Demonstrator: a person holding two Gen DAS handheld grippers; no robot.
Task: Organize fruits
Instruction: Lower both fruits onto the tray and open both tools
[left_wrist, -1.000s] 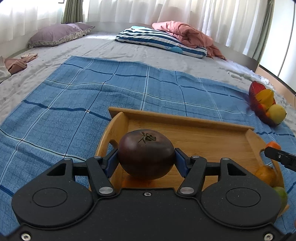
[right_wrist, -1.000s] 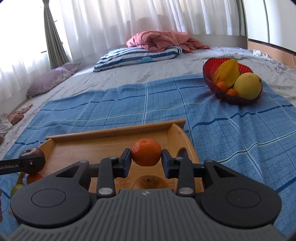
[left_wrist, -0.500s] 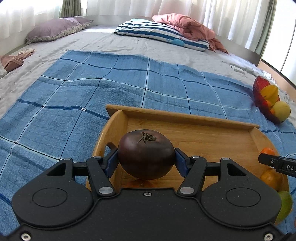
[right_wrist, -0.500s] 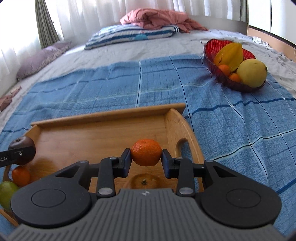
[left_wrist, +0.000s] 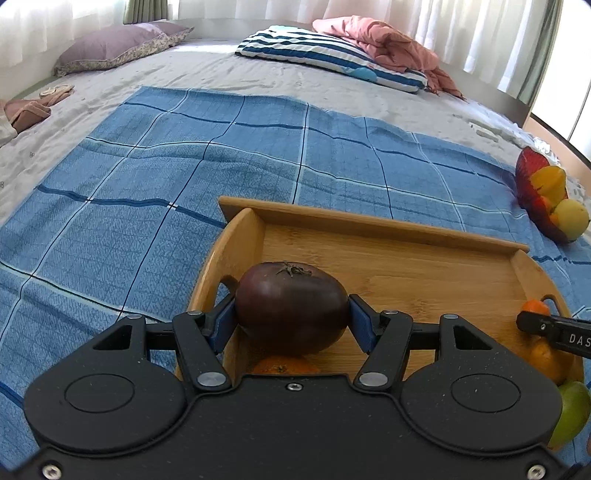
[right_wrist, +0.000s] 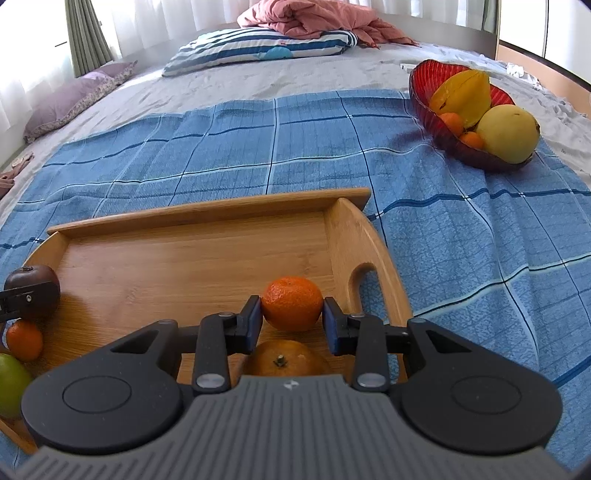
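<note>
Looking across the bed (left_wrist: 221, 74), it's mostly covered by a blue checked blanket (left_wrist: 184, 166), with a striped pillow (right_wrist: 258, 48) and a pink quilt (right_wrist: 306, 18) bunched at the far end and a purple pillow (left_wrist: 118, 48) off to the far left. Sitting on the blanket near me is a wooden tray (right_wrist: 184, 221) with cut-out handles. Further off to the right is a red glass bowl (right_wrist: 424, 96) with a starfruit (right_wrist: 465, 92), a big yellow fruit (right_wrist: 509, 133) and a couple of small oranges in it.

Over the left end of the tray the left tongs (left_wrist: 291, 321) are clamped on a dark purple tomato (left_wrist: 291, 306), stem up. Over the right end, by the handle, the right tongs (right_wrist: 292, 319) are squeezed onto a mandarin (right_wrist: 292, 308). Another mandarin (right_wrist: 284, 360) lies on the tray right under that one. At the tray's near-left corner there's a small orange (right_wrist: 24, 339) and a green fruit (right_wrist: 11, 384) side by side.
</note>
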